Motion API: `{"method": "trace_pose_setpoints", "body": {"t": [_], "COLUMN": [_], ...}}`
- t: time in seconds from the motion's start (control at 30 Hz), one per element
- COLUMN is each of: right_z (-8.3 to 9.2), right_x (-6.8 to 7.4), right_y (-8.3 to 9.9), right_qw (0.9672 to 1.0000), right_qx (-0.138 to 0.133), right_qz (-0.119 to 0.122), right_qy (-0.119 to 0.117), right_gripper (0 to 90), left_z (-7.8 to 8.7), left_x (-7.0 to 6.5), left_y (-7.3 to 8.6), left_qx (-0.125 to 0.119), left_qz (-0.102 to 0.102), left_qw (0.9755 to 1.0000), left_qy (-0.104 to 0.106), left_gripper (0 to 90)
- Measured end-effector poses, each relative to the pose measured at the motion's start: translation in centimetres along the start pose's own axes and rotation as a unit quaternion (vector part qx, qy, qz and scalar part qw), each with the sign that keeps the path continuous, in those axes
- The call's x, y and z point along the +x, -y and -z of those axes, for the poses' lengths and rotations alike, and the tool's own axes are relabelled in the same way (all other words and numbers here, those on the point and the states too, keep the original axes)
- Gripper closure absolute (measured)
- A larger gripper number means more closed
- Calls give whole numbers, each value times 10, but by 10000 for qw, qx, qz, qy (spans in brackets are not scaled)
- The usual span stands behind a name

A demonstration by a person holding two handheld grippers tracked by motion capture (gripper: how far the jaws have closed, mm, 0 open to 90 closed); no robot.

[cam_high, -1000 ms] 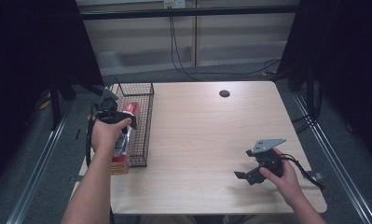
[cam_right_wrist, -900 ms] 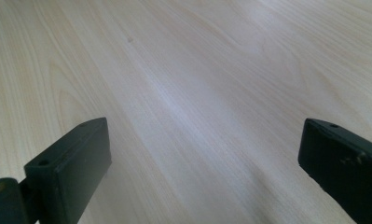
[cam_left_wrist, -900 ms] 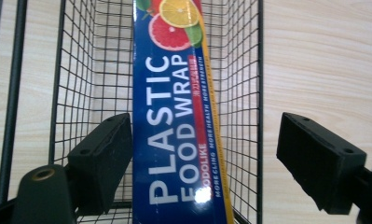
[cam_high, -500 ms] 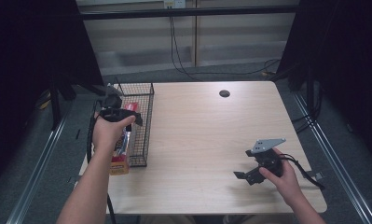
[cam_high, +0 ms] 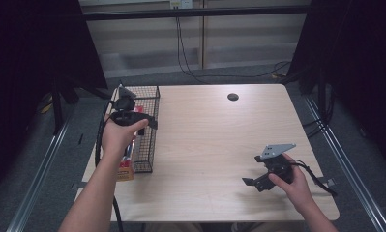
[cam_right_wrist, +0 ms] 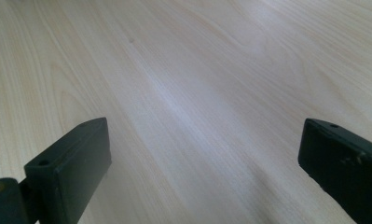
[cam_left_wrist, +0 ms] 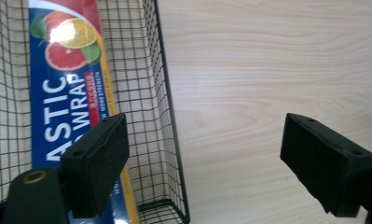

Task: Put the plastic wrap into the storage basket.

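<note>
The left gripper (cam_left_wrist: 204, 168), jaws spread and just opening, hovers empty above the plastic wrap box (cam_left_wrist: 72, 88) lying in the wire basket (cam_left_wrist: 167, 140). The right gripper (cam_right_wrist: 204, 172) rests over the counter (cam_right_wrist: 197, 70), jaws spread.

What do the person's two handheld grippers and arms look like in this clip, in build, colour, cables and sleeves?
Both grippers are black. The left gripper trails a black cable, and its two blocky black jaw pads each have small screw holes. The right gripper carries a grey three-cornered plate on top and a black cable too. Both forearms are bare, no sleeves in view.
</note>
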State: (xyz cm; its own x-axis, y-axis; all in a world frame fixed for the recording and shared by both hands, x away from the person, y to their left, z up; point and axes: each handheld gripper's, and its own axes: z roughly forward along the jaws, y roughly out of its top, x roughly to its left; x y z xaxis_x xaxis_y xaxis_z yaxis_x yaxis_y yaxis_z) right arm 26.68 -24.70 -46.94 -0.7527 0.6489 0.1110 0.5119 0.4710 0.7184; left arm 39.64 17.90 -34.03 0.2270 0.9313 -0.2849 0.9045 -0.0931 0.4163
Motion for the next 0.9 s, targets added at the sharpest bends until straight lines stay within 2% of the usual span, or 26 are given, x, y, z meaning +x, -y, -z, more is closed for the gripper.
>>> {"method": "trace_pose_setpoints", "body": {"t": [0.3,0.57,0.9], "right_z": [0,1,1], "right_x": [0,0,0], "right_y": [0,0,0], "right_qw": [10000,10000,10000], "right_qx": [7,2,24], "right_qz": [0,19,0], "right_qy": [-4,-15,-20], "right_gripper": [23,23,22], "left_z": [-3,-5,-6], "left_x": [-17,-24,-39], "left_y": [1,3,10], "left_qx": [20,-16,-58], "left_qz": [-257,-341,-678], "left_qw": [9995,9989,9963], "left_qy": [175,308,531], "left_gripper": [157,154,153]}}
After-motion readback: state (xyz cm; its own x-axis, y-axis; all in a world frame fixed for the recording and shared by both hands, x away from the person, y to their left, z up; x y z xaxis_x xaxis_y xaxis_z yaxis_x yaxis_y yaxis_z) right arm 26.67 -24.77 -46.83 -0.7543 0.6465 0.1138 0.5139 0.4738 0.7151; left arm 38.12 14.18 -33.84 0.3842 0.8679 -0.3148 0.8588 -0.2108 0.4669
